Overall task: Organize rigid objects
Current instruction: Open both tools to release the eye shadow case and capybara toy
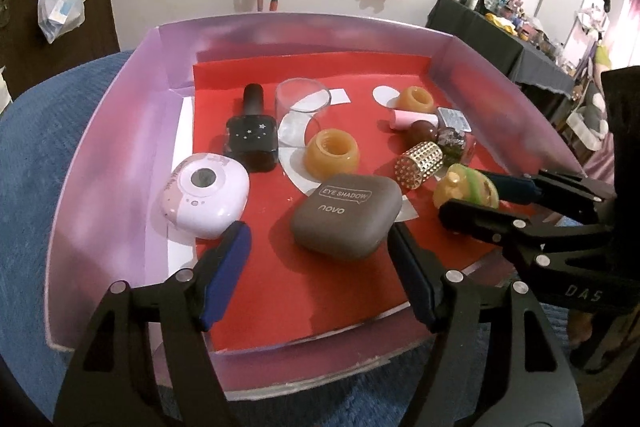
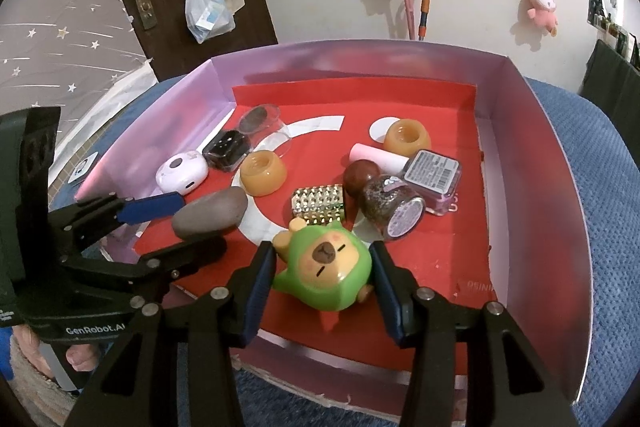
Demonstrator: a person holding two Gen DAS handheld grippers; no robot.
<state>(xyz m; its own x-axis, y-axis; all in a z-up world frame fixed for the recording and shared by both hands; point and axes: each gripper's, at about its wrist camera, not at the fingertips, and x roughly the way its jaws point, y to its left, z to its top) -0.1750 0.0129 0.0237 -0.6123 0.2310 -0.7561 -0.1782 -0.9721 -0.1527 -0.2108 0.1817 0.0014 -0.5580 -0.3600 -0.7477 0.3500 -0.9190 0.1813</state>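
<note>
Lilac cardboard box (image 2: 560, 163) with a red floor is sitting on blue cloth (image 2: 600, 187) and carrying everything. Near its front edge, a brown eyeshadow case (image 1: 346, 217) is lying between the spread jaws of the left gripper (image 1: 320, 259), whose pads are not pressing it. Beside it, toward the front right corner, the right gripper (image 2: 322, 281) is pinching a green capybara figurine (image 2: 324, 269) by its sides. A white pebble-shaped device (image 1: 206, 201) is resting by the left wall.
</note>
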